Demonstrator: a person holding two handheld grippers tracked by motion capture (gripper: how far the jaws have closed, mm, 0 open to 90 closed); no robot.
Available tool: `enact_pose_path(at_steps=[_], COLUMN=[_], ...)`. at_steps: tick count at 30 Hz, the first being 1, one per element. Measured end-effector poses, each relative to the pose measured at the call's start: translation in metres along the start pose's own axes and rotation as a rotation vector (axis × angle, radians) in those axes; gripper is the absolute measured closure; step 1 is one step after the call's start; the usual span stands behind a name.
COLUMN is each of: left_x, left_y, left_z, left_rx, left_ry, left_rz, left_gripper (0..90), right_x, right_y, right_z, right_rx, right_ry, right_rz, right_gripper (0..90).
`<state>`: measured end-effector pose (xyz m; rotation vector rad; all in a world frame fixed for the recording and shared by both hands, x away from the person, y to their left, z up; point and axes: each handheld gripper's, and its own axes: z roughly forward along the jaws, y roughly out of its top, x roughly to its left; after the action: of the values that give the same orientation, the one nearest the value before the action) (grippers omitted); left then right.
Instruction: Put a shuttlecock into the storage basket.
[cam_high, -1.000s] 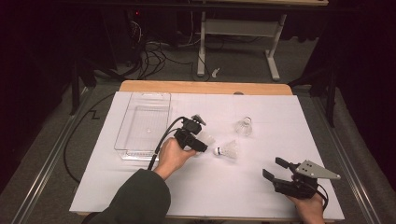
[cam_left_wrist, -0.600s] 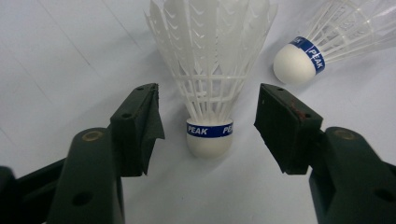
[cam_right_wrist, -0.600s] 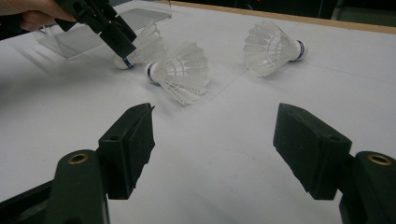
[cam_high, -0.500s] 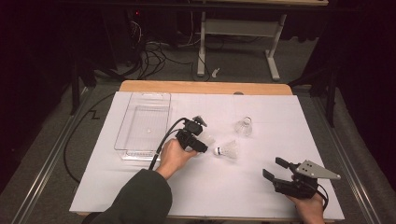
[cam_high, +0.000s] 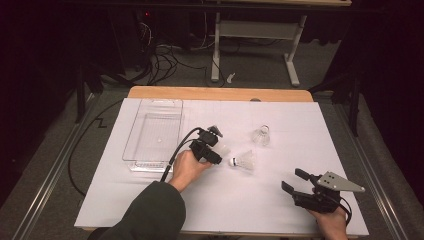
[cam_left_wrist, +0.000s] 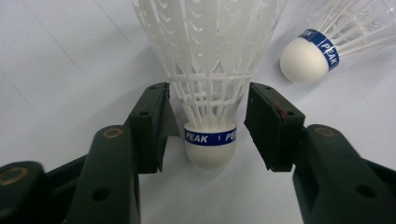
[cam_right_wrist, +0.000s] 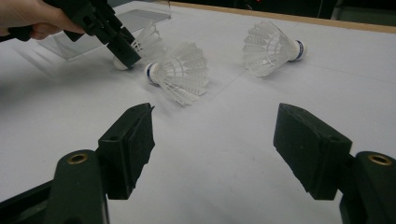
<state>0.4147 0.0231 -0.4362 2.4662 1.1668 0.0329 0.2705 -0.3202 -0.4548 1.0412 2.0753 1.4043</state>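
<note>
Three white shuttlecocks with blue bands lie on the white table sheet. One shuttlecock (cam_left_wrist: 210, 147) rests cork-first between the jaws of my left gripper (cam_left_wrist: 208, 121), whose jaws have just been closing. The pads reach the feather skirt's sides without squeezing it. From above, my left gripper (cam_high: 219, 146) is at mid-table with that shuttlecock (cam_high: 223, 149) in its mouth. A second shuttlecock (cam_high: 243, 161) lies just to its right, and a third (cam_high: 261, 135) lies farther back. My right gripper (cam_high: 294, 180) stands open and empty near the front right.
A clear plastic tray (cam_high: 155, 130) sits at the back left of the sheet, close behind my left hand. A black cable (cam_high: 172, 160) trails from the left gripper toward the front. The table's wooden edge (cam_high: 220, 93) runs along the back.
The left gripper's jaws have drawn closer around the shuttlecock between them, with the hand barely shifting. The right gripper and the two other shuttlecocks have stayed where they were.
</note>
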Motion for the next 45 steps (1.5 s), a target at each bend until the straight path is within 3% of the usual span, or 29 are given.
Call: enact_pose_path(at_steps=[20,45], left_x=[-0.002,-0.005], left_y=[-0.001,-0.005], left_z=[0.001,-0.012], left_rx=[-0.011,-0.091], left_ry=[-0.002,-0.019], left_rz=[0.017,0.029], left_gripper=[64.4,65.1], right_x=[0.0,0.0], right_y=[0.0,0.0], right_z=[0.0,0.0], right_rx=[0.0,-0.001], right_ry=[0.0,-0.001], right_rz=[0.0,0.0], right_gripper=[29.2,29.2])
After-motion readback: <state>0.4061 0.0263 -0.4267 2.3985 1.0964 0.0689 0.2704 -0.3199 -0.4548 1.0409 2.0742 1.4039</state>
